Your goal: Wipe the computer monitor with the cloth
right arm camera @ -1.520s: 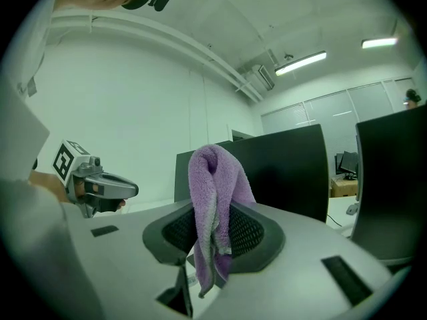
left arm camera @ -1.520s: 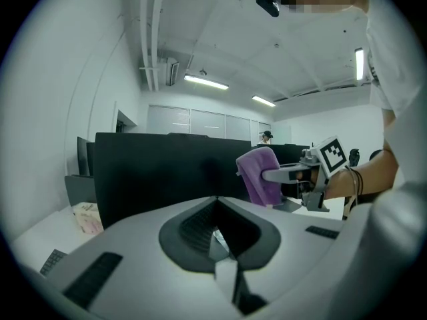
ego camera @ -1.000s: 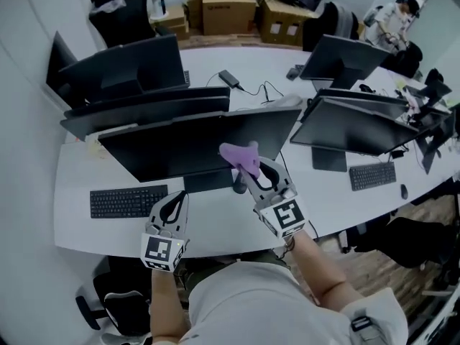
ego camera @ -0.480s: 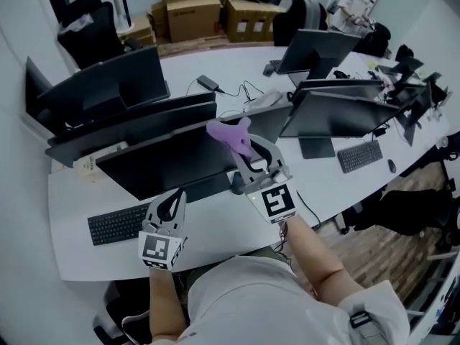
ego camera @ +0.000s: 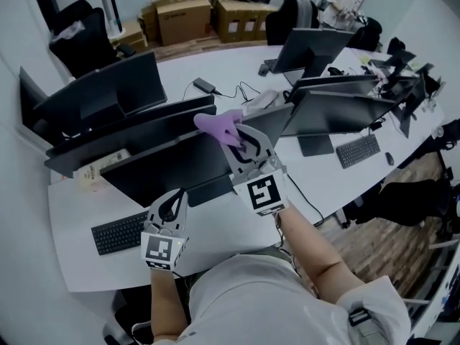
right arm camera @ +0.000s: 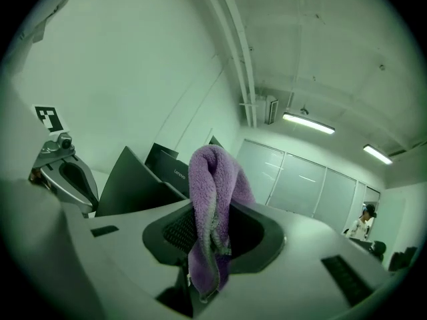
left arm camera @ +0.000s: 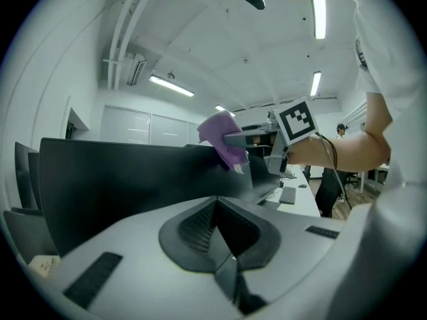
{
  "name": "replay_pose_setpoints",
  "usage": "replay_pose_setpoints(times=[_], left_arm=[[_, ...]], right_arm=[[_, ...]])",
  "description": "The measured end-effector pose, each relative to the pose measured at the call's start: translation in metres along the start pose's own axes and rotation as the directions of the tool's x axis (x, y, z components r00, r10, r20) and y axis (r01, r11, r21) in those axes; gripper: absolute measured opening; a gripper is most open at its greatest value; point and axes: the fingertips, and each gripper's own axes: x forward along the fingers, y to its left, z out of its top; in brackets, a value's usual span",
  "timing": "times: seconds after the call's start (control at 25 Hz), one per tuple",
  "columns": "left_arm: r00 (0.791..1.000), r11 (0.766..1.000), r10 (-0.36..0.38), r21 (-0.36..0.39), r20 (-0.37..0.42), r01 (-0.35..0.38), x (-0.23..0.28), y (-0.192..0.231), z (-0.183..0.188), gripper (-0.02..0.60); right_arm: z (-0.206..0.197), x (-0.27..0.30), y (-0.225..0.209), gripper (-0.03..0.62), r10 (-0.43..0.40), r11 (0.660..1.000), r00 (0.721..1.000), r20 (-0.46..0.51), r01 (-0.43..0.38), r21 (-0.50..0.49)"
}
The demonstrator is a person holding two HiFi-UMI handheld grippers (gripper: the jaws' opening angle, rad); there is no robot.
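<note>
Head view puts the dark computer monitor (ego camera: 165, 165) at the near edge of the curved white desk (ego camera: 215, 237), with a black keyboard (ego camera: 118, 232) lying on the desk in front of the monitor's left half. Just right of the keyboard, the left gripper (ego camera: 172, 201) hovers low before the monitor's lower edge; its own view shows its jaws pressed together with nothing between them. Farther right, the purple cloth (ego camera: 218, 125) sits up at the monitor's top edge, toward its right end, though whether it actually touches the screen cannot be told. The right gripper (ego camera: 241, 144) reaches up in front of the monitor and its jaws are clamped on the cloth, which bunches in a fold above the jaws and hangs down between them.
</note>
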Motion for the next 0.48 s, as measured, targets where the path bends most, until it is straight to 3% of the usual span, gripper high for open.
replay_pose_setpoints(times=[0.24,0.48], left_arm=[[1.0,1.0,-0.012,0.001,-0.01,0.012,0.005,0.005,-0.005,0.002],[0.999,1.0,-0.025,0.004,-0.021,0.025,0.013,0.002,-0.008,0.002]], right_arm=[[-0.002,0.018,0.002,0.107,-0.002,0.995,0.999,-0.053,-0.004,-0.101],[-0.005,0.024,-0.001,0.107,0.044,0.996,0.996,-0.077,-0.049,-0.076]])
